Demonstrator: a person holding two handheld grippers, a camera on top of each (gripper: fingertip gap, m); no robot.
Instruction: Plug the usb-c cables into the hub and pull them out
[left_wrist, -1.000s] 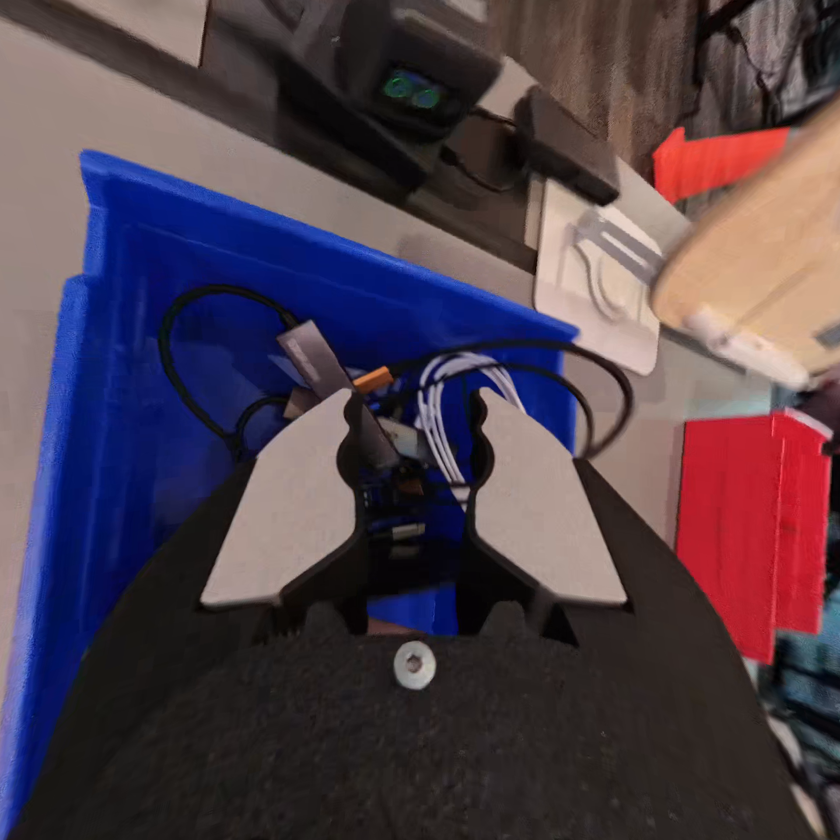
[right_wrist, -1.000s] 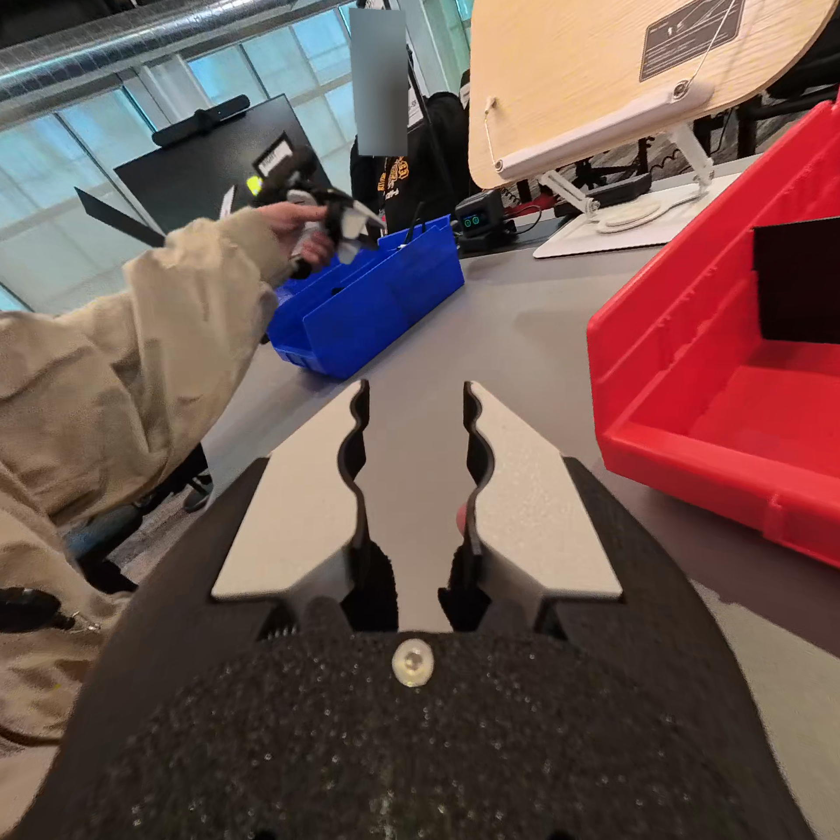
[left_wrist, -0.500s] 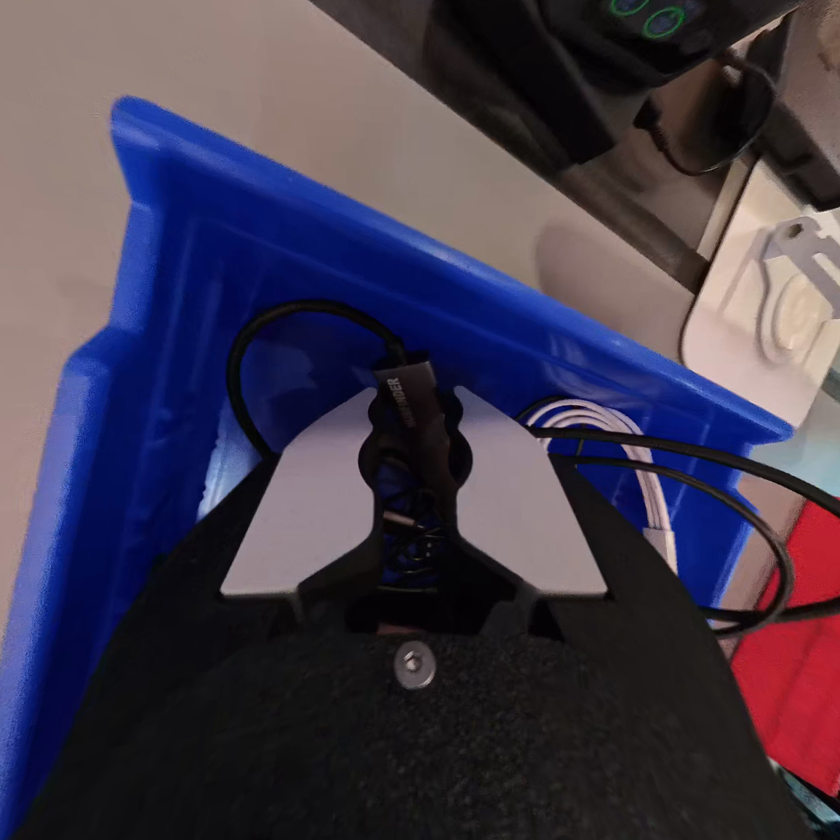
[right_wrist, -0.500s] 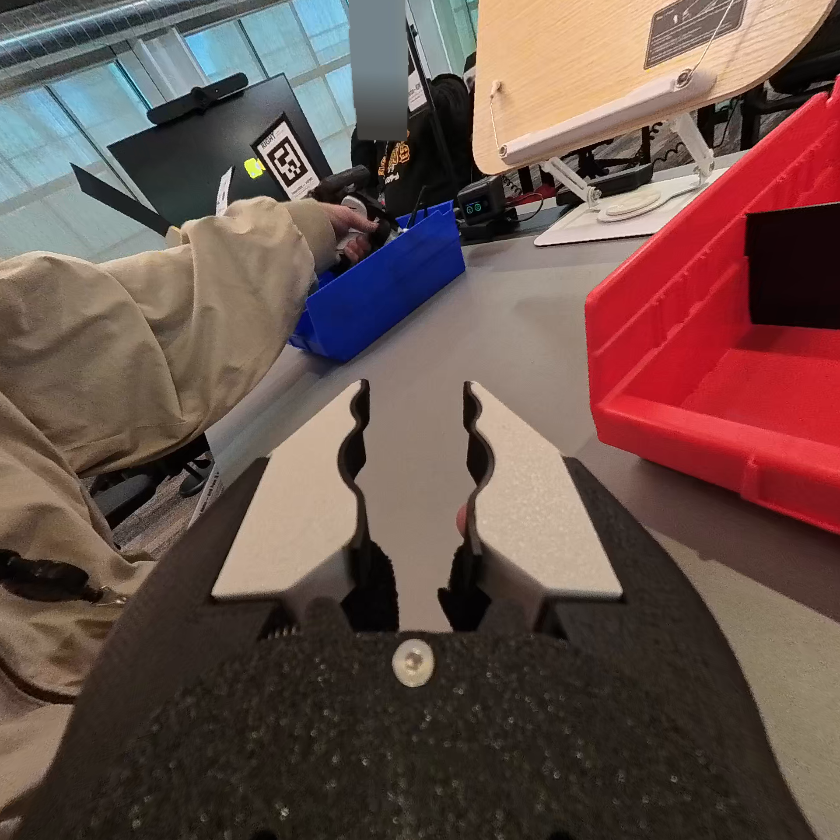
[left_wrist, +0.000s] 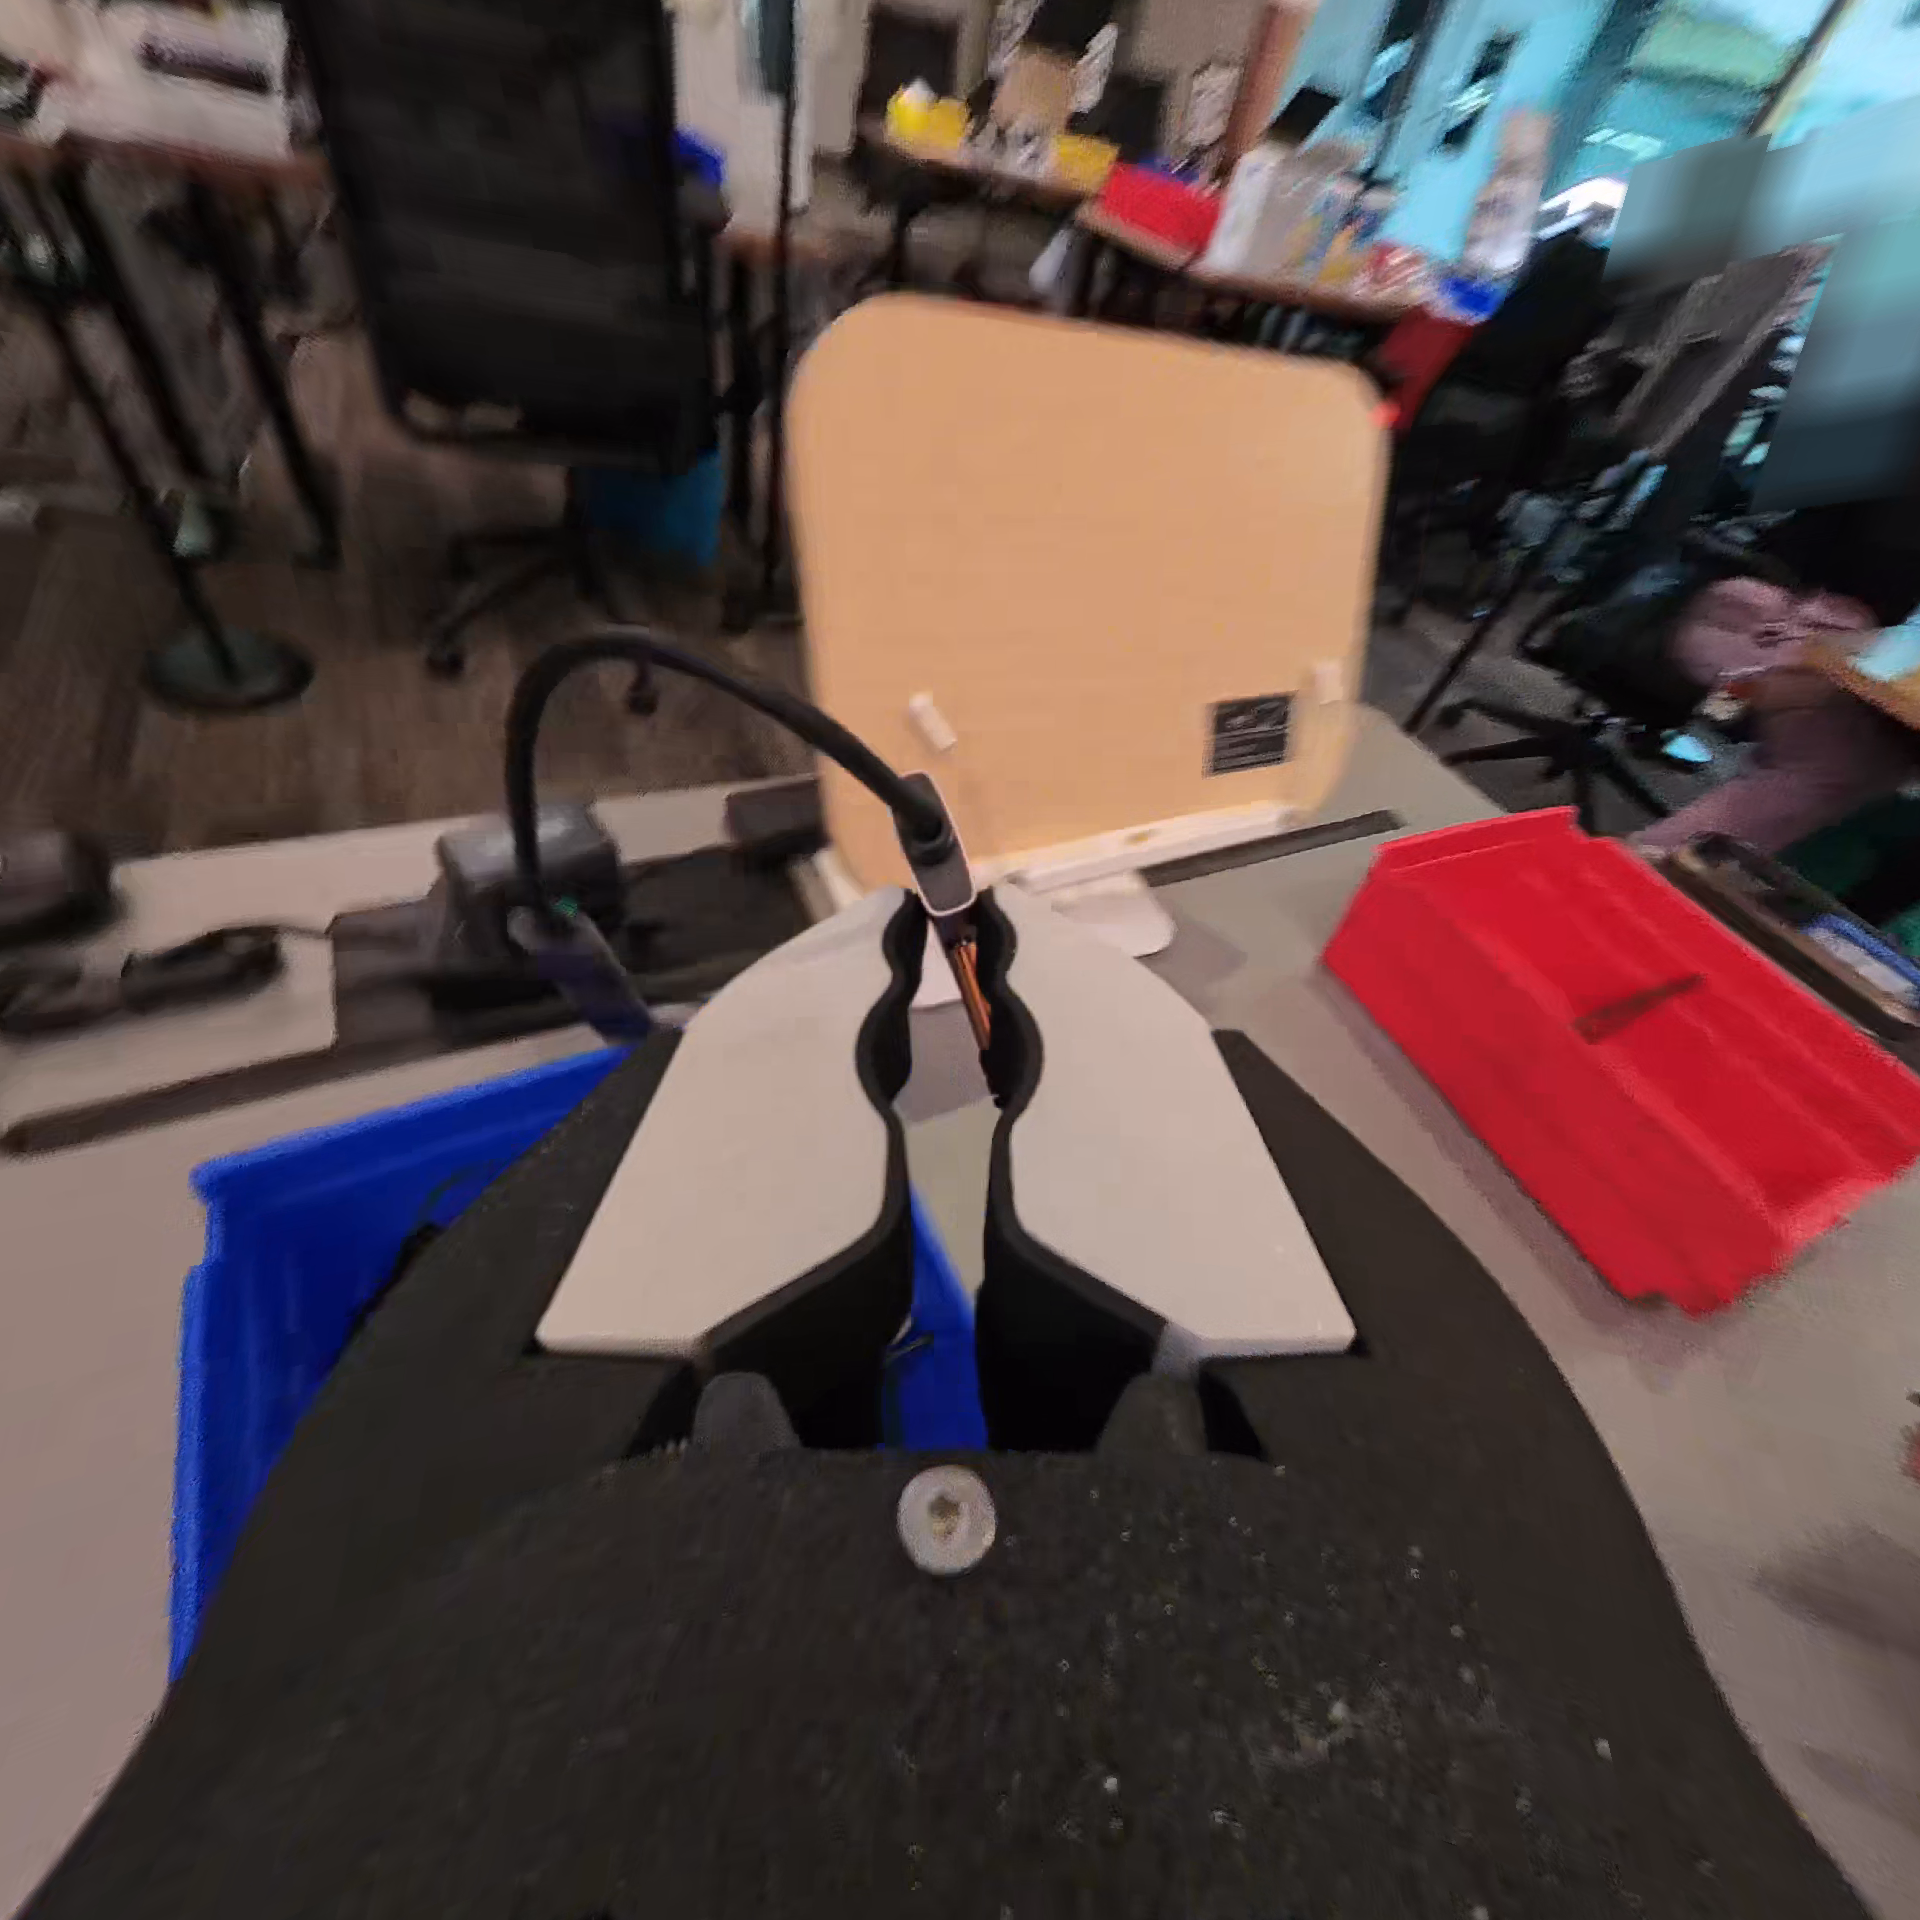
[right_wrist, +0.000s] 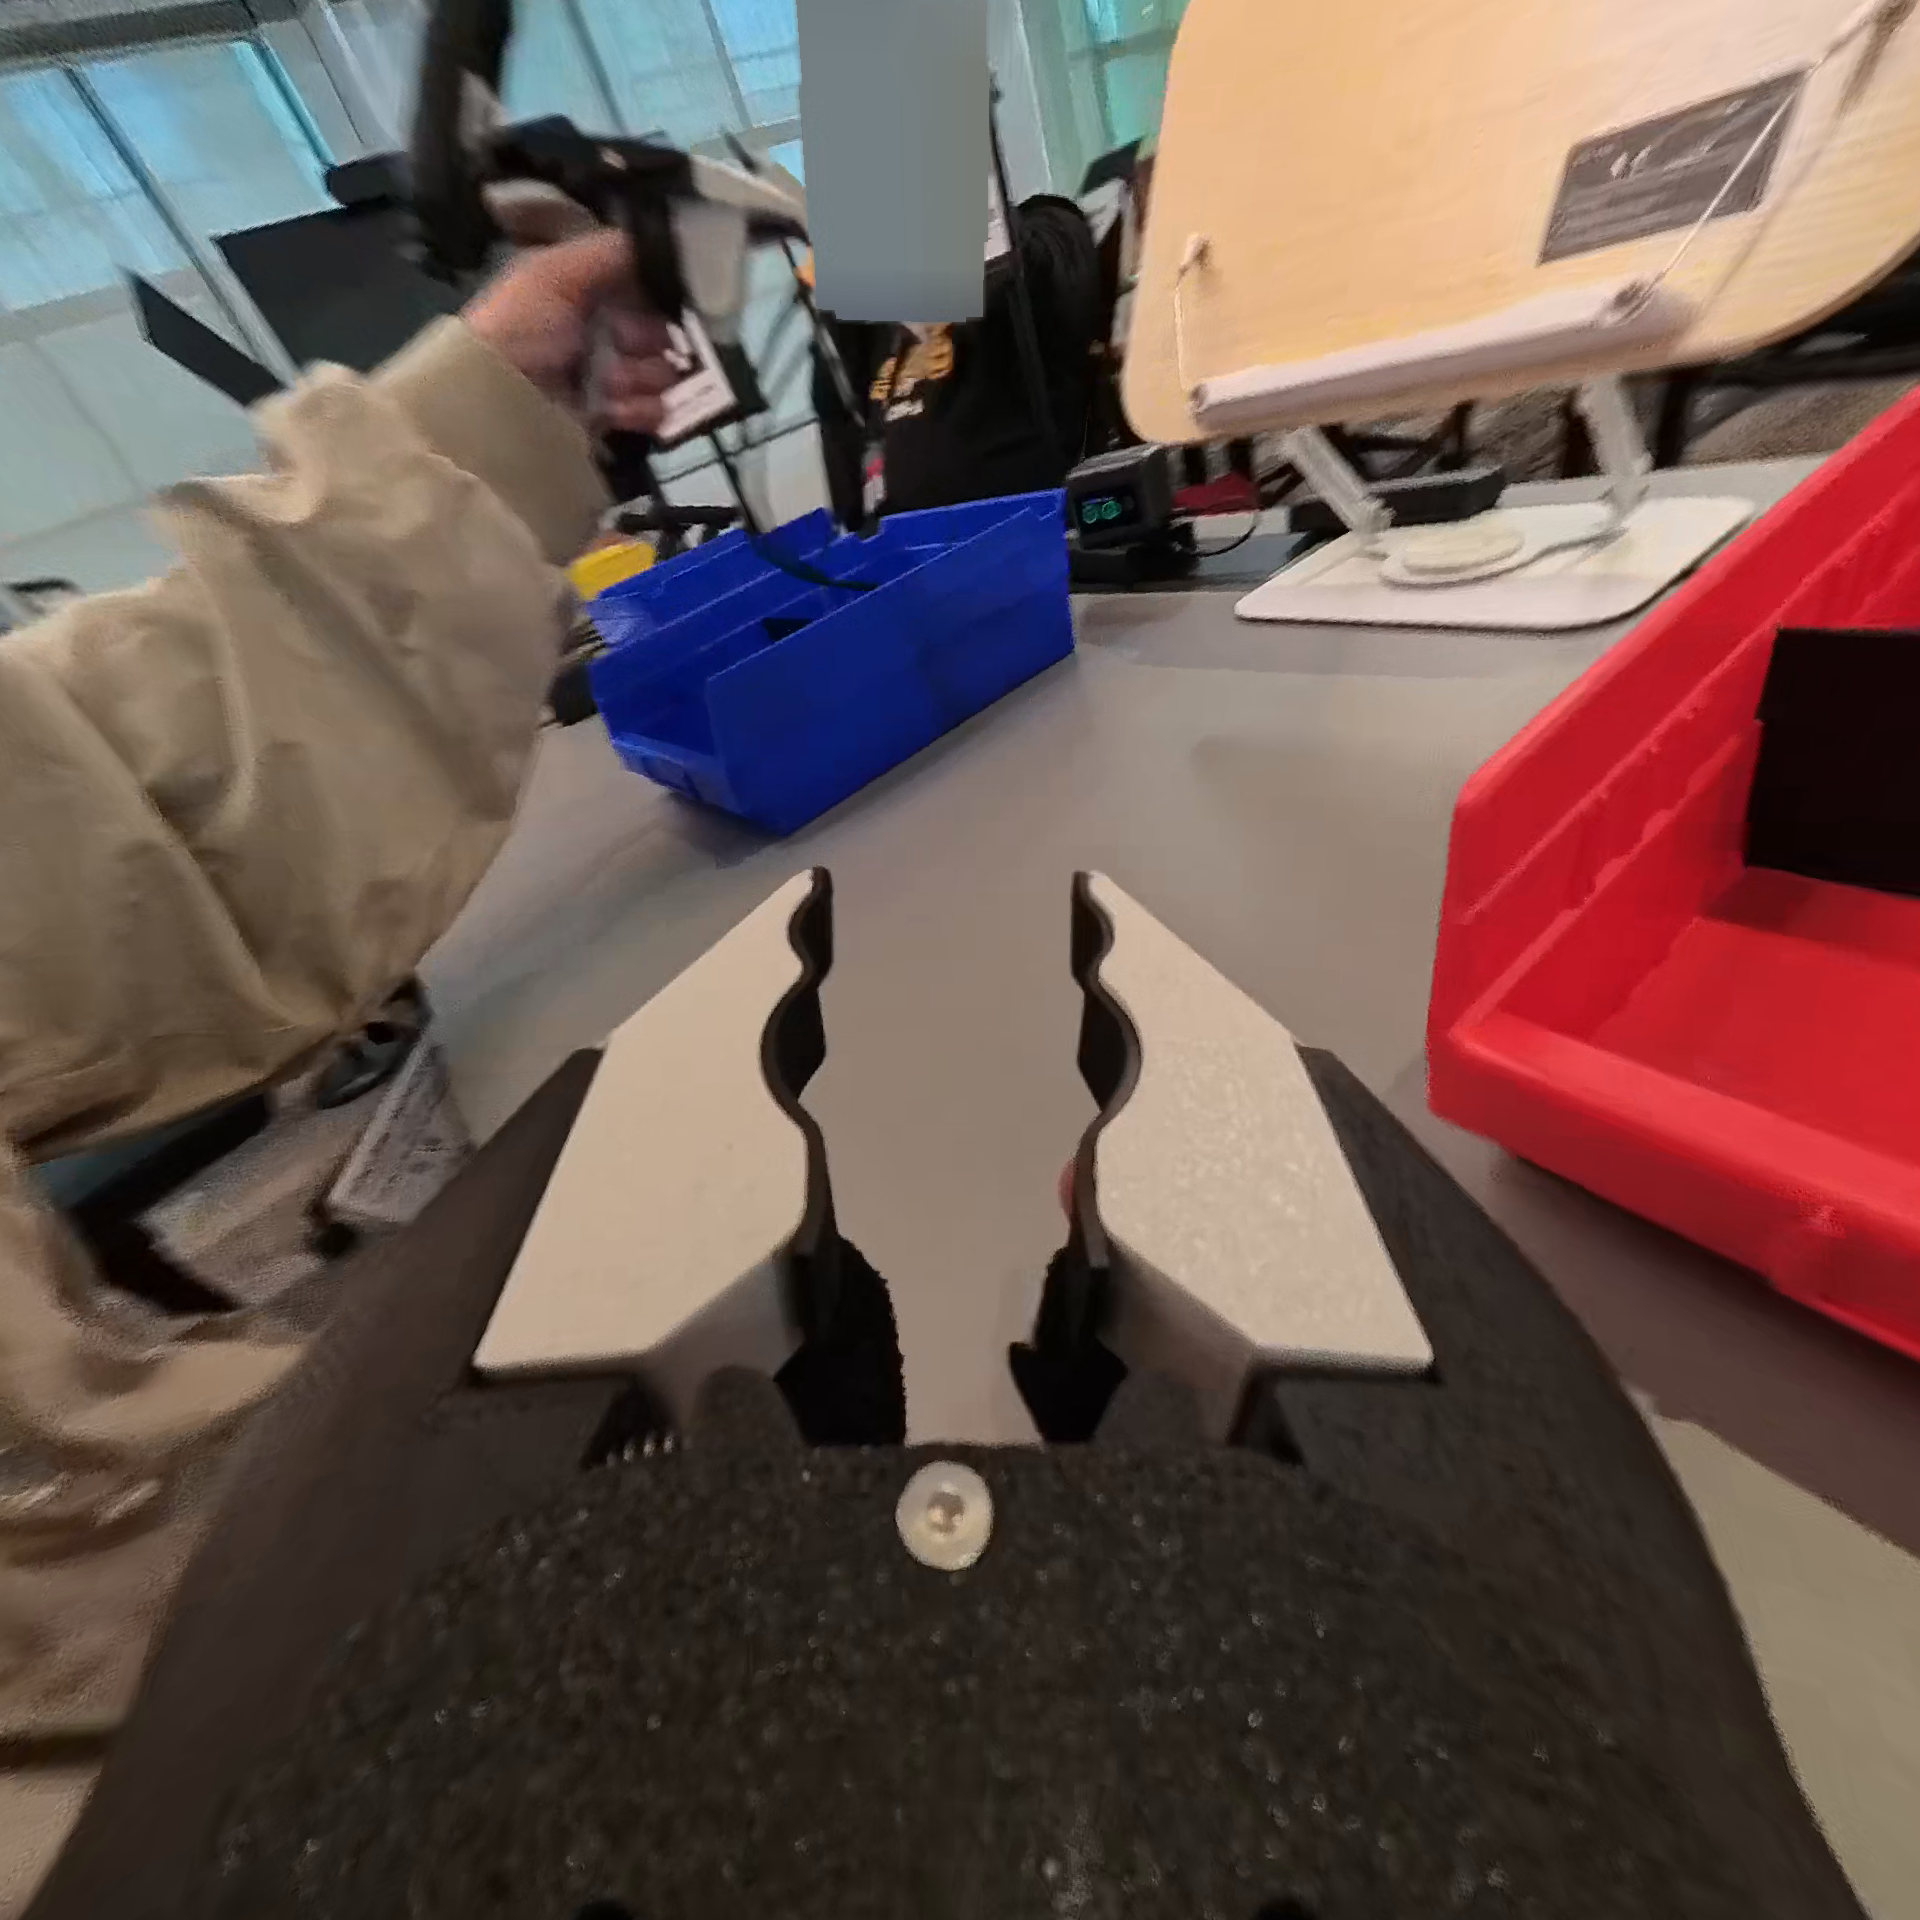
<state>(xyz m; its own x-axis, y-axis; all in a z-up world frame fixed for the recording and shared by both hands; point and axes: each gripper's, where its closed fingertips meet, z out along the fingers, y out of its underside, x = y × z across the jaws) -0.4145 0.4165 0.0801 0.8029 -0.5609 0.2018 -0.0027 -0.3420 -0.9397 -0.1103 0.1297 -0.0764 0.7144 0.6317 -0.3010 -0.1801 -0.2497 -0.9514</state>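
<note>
Left gripper (left_wrist: 951, 935), closed on the hub (left_wrist: 943, 871), a slim grey bar pinched edge-on near the fingertips, its upper end standing clear above them. The hub's own black lead (left_wrist: 665, 675) arches up and left, then drops toward the blue bin (left_wrist: 281, 1278) directly below; in the right wrist view a black cable hangs from the raised gripper into that bin (right_wrist: 862, 665). Holding the hub aloft and upright probably leaves its side ports reachable for a plug, though the ports themselves cannot be made out. Right gripper (right_wrist: 951, 914), open and empty, low over the grey tabletop (right_wrist: 1195, 790) between the blue bin and the red bin (right_wrist: 1662, 987), apparently waiting to fetch a cable. No loose usb-c cable is visible; any would lie hidden inside the blue bin. Behind stands a tilted wooden board on a white stand (left_wrist: 1081, 582).
</note>
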